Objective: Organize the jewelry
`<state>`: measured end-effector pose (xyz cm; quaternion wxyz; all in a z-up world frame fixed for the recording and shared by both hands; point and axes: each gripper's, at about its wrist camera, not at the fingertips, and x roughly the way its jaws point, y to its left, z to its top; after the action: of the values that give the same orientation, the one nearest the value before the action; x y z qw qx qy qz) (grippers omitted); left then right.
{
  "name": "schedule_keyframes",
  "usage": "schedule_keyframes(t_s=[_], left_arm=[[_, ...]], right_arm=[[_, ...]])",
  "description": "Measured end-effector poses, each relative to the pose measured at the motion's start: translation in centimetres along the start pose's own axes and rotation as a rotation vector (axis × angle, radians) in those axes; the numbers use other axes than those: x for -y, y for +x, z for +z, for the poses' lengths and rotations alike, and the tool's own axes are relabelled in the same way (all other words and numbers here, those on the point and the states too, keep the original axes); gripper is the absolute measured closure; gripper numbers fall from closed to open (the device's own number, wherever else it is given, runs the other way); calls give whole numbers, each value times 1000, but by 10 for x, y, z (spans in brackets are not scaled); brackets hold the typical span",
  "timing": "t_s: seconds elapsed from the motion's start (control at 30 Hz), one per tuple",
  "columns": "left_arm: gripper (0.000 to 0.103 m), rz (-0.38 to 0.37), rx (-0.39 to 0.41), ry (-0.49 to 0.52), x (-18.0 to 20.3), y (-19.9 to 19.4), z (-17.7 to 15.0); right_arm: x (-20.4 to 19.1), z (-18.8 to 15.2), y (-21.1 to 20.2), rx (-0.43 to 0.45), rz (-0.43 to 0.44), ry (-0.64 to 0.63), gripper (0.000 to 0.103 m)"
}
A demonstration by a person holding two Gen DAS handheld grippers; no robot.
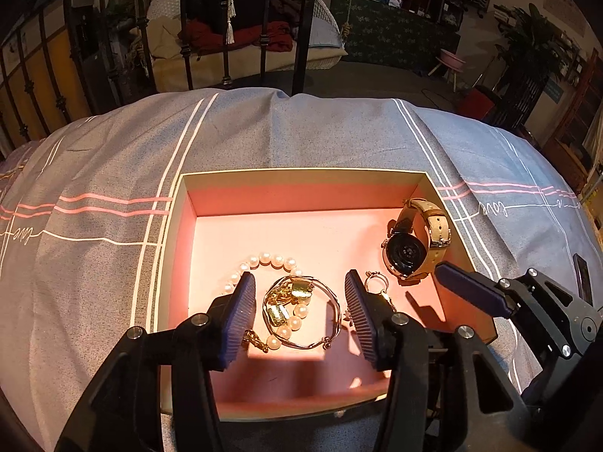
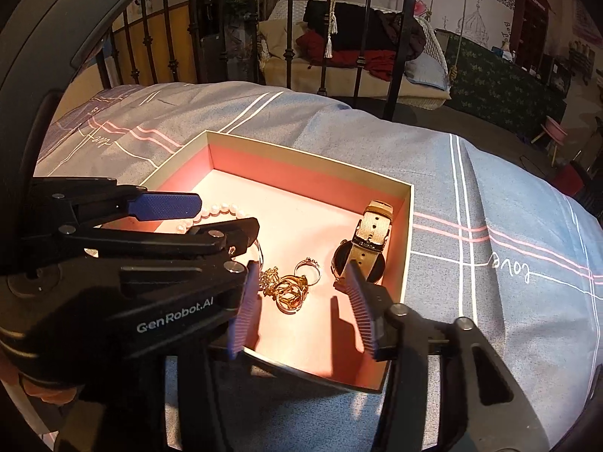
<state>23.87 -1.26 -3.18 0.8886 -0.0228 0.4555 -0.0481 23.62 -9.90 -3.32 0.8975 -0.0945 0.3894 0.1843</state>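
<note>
Left gripper (image 1: 299, 303) on my wrist feed is spread wide over the pink-lined box (image 1: 301, 175), straddling a bangle (image 1: 301, 316) tangled with a pearl bracelet (image 1: 264, 261); a watch (image 1: 409, 248) lies right. On the right feed, my right gripper (image 2: 303, 293) also gapes, empty, over gold rings (image 2: 290, 292) beside the watch (image 2: 363, 248). All rests on a striped bedspread (image 2: 490, 226).

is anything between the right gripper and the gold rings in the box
Nothing visible blocks it. The right gripper hangs open directly over the cluster of gold rings on the floor of the pink-lined cardboard box. The left gripper works beside it, over the pearl bracelet.
</note>
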Motion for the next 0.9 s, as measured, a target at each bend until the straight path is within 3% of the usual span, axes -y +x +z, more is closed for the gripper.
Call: schedule_keyframes(t_s=[0.07, 0.13, 0.2, 0.33, 0.53, 0.73, 0.9], left_arm=[[48, -5, 10, 1, 1, -7, -1], [44, -7, 27, 2, 1, -16, -2], [39, -7, 51, 7, 1, -29, -5], [25, -14, 130, 26, 0, -65, -21], [8, -65, 359, -16, -8, -139, -69], [7, -35, 523, -16, -11, -187, -108], [7, -8, 534, 3, -9, -200, -118]], right_arm=[[-1, 0, -5, 7, -2, -1, 47], [-3, -1, -13, 28, -9, -2, 18], [-5, -5, -25, 58, 6, 1, 6], [-10, -22, -52, 117, 14, 12, 6], [-19, -62, -102, 284, -65, 11, 6], [-17, -83, -156, 429, -142, 78, 6], [-12, -84, -191, 505, -124, 117, 6]])
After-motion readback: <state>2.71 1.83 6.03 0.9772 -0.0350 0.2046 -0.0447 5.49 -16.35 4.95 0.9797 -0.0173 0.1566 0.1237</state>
